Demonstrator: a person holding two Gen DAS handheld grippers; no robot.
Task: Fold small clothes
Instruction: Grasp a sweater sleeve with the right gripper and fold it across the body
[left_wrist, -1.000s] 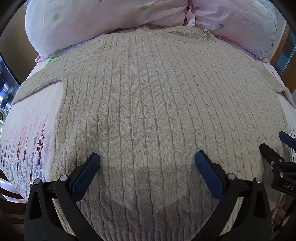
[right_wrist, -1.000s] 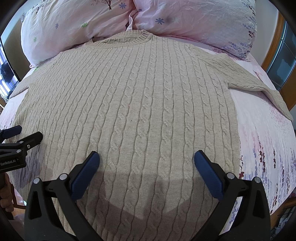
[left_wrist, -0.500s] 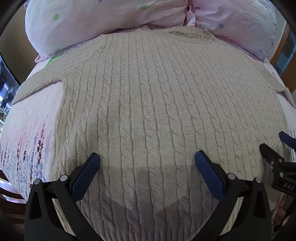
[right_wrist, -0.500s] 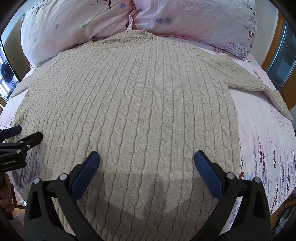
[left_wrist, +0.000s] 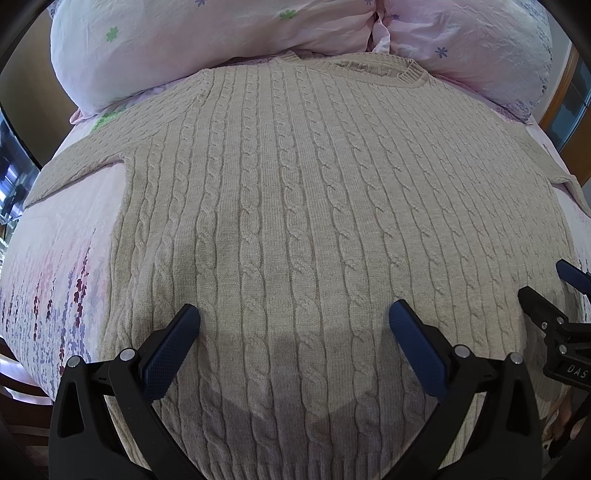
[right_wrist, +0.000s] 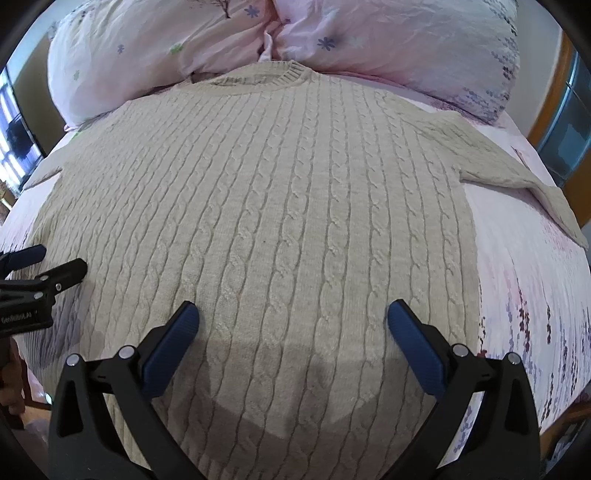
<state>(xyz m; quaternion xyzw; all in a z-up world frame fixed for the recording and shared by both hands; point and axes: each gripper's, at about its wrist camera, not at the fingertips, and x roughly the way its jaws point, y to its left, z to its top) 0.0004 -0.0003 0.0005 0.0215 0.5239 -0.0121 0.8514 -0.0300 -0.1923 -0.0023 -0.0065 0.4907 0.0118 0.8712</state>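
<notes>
A beige cable-knit sweater (left_wrist: 295, 206) lies flat and spread out on the bed, collar toward the pillows, hem near me; it also fills the right wrist view (right_wrist: 280, 206). Its left sleeve (left_wrist: 77, 166) and right sleeve (right_wrist: 517, 173) stretch sideways. My left gripper (left_wrist: 294, 321) is open and empty, hovering above the lower left part of the sweater. My right gripper (right_wrist: 293, 319) is open and empty above the lower right part. Each gripper shows at the edge of the other's view: the right one (left_wrist: 554, 291) and the left one (right_wrist: 48, 262).
The bed has a pink floral sheet (left_wrist: 48, 266), also in the right wrist view (right_wrist: 528, 295). Two pink pillows (left_wrist: 207, 40) (right_wrist: 406, 44) lie behind the collar. A wooden door frame (right_wrist: 554, 92) stands at the right, a window (right_wrist: 14, 129) at the left.
</notes>
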